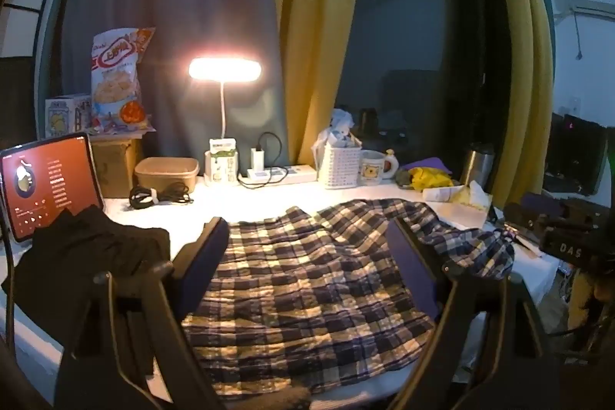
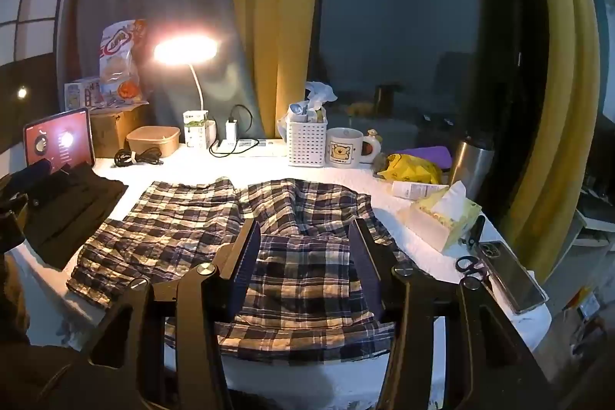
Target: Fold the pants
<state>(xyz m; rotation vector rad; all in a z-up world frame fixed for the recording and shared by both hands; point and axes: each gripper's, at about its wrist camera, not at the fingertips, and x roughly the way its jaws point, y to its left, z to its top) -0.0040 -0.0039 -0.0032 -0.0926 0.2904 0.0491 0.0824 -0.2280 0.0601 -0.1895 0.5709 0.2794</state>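
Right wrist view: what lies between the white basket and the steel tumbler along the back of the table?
In the right wrist view, a bear-print mug stands beside the white basket, then a yellow bag over something purple, before the steel tumbler.

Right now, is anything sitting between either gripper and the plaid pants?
Nothing visible. The plaid pants lie spread on the white table, directly beneath the open left gripper and right gripper. The black garment lies off to the left.
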